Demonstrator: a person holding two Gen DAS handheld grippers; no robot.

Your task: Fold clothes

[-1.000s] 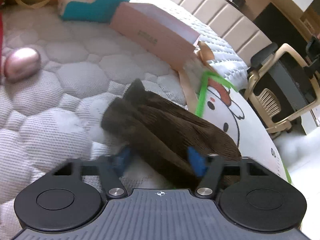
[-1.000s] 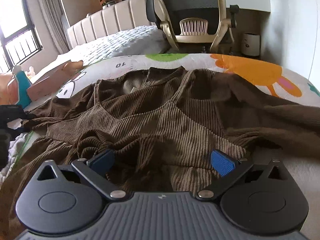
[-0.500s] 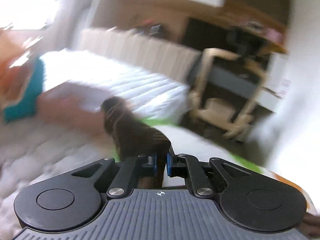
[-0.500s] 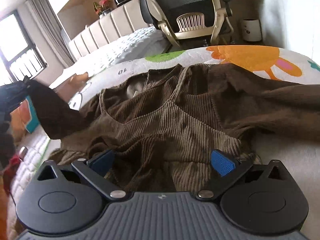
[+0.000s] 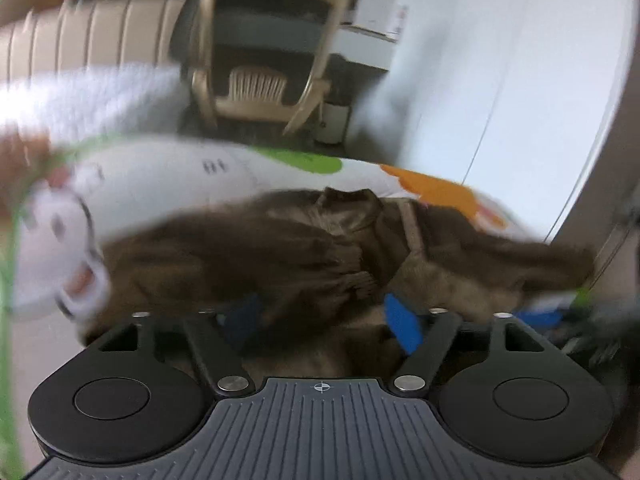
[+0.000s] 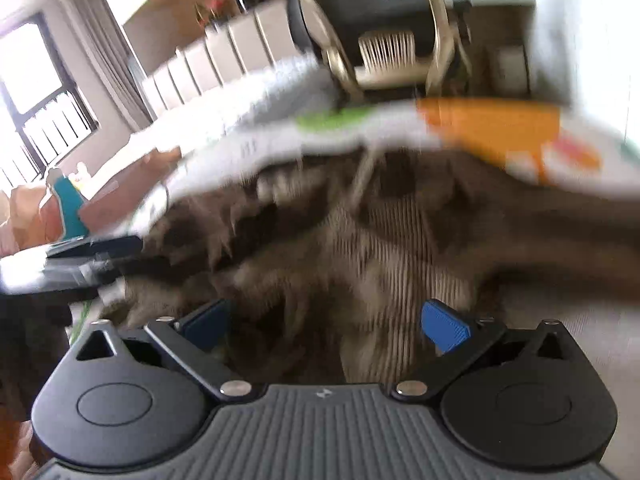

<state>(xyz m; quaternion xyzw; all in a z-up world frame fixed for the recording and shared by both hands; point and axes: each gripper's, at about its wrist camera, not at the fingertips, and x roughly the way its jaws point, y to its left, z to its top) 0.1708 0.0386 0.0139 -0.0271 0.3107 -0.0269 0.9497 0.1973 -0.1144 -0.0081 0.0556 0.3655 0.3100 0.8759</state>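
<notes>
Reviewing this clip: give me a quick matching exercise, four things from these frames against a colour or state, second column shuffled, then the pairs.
Things:
1. sweater
2. left gripper
3. chair
4. play mat

Colour or state:
A. white with green and orange cartoon patches
B. brown ribbed knit, lying crumpled
C. beige frame, standing beyond the mat
D. jaws apart, just opened, pads not pressing cloth

Pairs: 1-B, 2-D, 3-C, 4-A

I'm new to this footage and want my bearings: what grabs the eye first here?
A brown ribbed cardigan lies rumpled across the middle, on a white cartoon-print mat with orange and green patches. Both tools, left tool and right tool, hover over it with blue pads spread apart. Behind stands an office chair beside a padded beige headboard.
</notes>
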